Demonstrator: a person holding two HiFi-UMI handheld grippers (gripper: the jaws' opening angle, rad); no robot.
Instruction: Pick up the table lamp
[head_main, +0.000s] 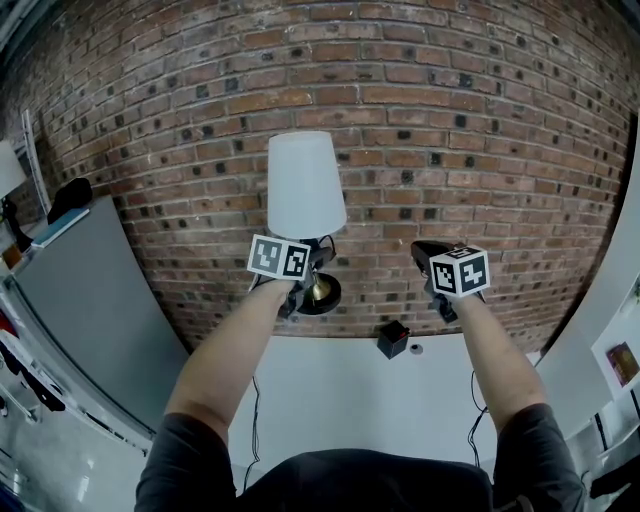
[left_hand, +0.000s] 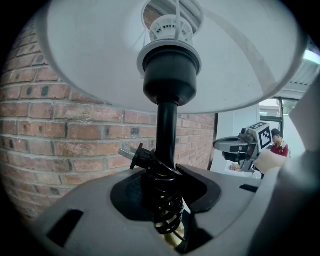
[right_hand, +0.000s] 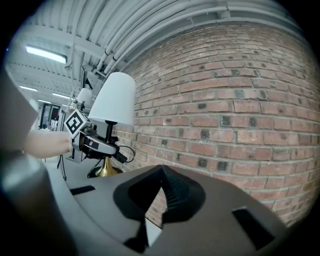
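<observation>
Left gripper (left_hand: 165, 197) is clamped on the table lamp (head_main: 305, 185): both jaws are closed round the black stem (left_hand: 166, 127), just under the socket, with the cord coiled on the stem at the same spot. In the head view the brass base (head_main: 322, 292) shows against the brick wall (head_main: 450, 120), above the back edge of the white table (head_main: 340, 400), so it looks clear of the top (can't confirm from the right gripper view). Right gripper (head_main: 428, 252) is held level with the lamp, well apart on its right, jaws together with nothing between them. Room to move: the wall is close behind the shade, a grey panel (head_main: 90, 300) closes off the left side, and the table is bare between and below the arms. Count: one lamp in the grip, two grippers, one small black box (head_main: 392, 340) on the table by the wall with one small round piece (head_main: 416, 349) just beside it, and two cables (head_main: 253, 420) hanging at the front edge. Print: only black-and-white square patterns on the two marker cubes (head_main: 280, 257).
</observation>
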